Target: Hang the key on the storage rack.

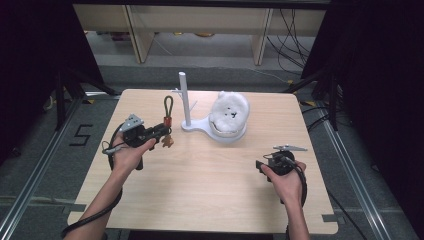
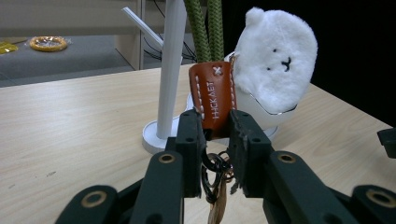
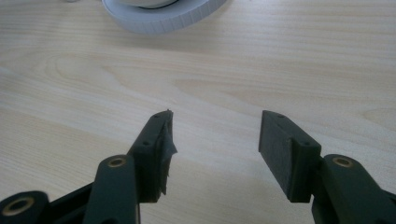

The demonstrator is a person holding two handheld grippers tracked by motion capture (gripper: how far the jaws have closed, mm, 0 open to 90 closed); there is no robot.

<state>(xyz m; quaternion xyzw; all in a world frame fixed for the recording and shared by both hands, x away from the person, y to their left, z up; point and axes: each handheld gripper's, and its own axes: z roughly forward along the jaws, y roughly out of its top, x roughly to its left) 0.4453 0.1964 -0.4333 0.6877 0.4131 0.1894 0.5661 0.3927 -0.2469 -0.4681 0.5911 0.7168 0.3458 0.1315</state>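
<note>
My left gripper [image 1: 164, 129] [image 2: 215, 130] is shut on a keychain [image 2: 213, 95] with a brown leather tab, a green cord loop [image 1: 168, 105] above it and metal rings [image 2: 215, 172] hanging below. It holds the keychain upright above the table, just left of a white stand [image 1: 184, 97] with a tall post and side pegs. A white plush bear pouch [image 1: 229, 112] [image 2: 278, 58] rests on the stand's round dish [image 1: 231, 136]. My right gripper [image 1: 262, 166] [image 3: 215, 140] is open over bare wood at the table's right front, nothing between its jaws.
The light wooden table [image 1: 200, 185] has free room across its front and middle. Beyond its far edge lie grey floor, cables and wooden furniture legs [image 1: 260, 42]. Dark curtains close both sides. The dish's rim [image 3: 163, 18] sits ahead of my right gripper.
</note>
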